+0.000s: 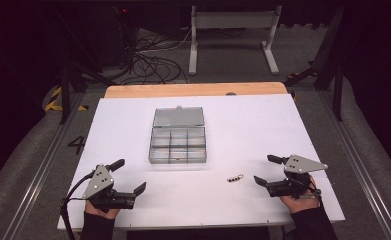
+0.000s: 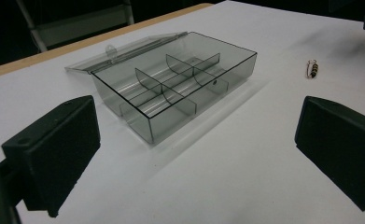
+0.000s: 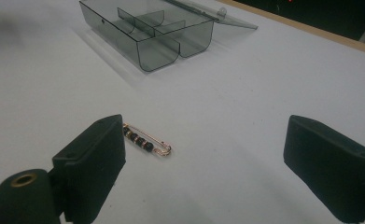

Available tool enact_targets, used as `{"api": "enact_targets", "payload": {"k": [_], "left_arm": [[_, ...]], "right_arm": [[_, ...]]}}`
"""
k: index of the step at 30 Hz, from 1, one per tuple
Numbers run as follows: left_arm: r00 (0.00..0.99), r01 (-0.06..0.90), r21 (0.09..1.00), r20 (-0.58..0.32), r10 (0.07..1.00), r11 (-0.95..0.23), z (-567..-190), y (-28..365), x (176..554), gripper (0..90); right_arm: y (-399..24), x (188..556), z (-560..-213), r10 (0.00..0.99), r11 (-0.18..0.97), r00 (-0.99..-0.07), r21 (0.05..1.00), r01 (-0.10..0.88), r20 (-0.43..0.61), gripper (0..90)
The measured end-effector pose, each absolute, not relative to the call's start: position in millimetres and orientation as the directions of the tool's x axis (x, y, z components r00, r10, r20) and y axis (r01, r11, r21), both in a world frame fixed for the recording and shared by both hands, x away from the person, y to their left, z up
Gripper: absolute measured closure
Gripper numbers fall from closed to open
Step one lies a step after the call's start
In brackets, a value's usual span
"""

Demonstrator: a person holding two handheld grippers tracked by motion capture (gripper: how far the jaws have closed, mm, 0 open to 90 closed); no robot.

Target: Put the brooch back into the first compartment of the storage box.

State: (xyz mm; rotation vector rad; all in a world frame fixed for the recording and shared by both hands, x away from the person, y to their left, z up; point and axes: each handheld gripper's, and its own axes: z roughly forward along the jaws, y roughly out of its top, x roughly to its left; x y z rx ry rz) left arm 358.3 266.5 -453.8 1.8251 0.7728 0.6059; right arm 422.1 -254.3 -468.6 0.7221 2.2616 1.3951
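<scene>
Grippers, left (image 1: pixel 132 176) and right (image 1: pixel 263 170), both agape; beaded pin (image 1: pixel 235 177) before right, lidded organizer (image 1: pixel 177 144) beyond.

Open clear box (image 1: pixel 178 144), beaded pin (image 1: pixel 235 177), white table (image 1: pixel 263 130).

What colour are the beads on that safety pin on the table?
Mostly black beads on a coppery-gold safety pin, clearest in the right gripper view.

boxes: 1 (image 1: pixel 177 144) (lid open); beaded pins: 1 (image 1: pixel 235 177); grippers: 2 (image 1: pixel 131 177) (image 1: pixel 263 170)
</scene>
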Motion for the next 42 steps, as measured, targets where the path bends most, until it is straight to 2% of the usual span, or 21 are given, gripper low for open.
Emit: {"api": "enact_targets", "payload": {"k": [16, 19, 42], "left_arm": [[0.663, 0.231, 0.937, 0.047, 0.748, -0.263, -449.8, 267.4, 357.2, 1.0], [0.663, 0.225, 0.932, 0.068, 0.746, -0.285, -448.2, 266.8, 356.6, 1.3], [0.698, 0.245, 0.917, 0.059, 0.713, -0.315, -437.6, 250.8, 359.2, 2.9]], "right_arm": [[-253.2, 424.1, -470.8, 0.604, 0.373, -0.796, 0.897, 0.236, -0.042, 12.8], [-253.2, 424.0, -470.8, 0.604, 0.372, -0.796, 0.897, 0.237, -0.04, 12.8], [-251.6, 425.4, -472.6, 0.596, 0.377, -0.803, 0.893, 0.245, -0.031, 13.1]]}}
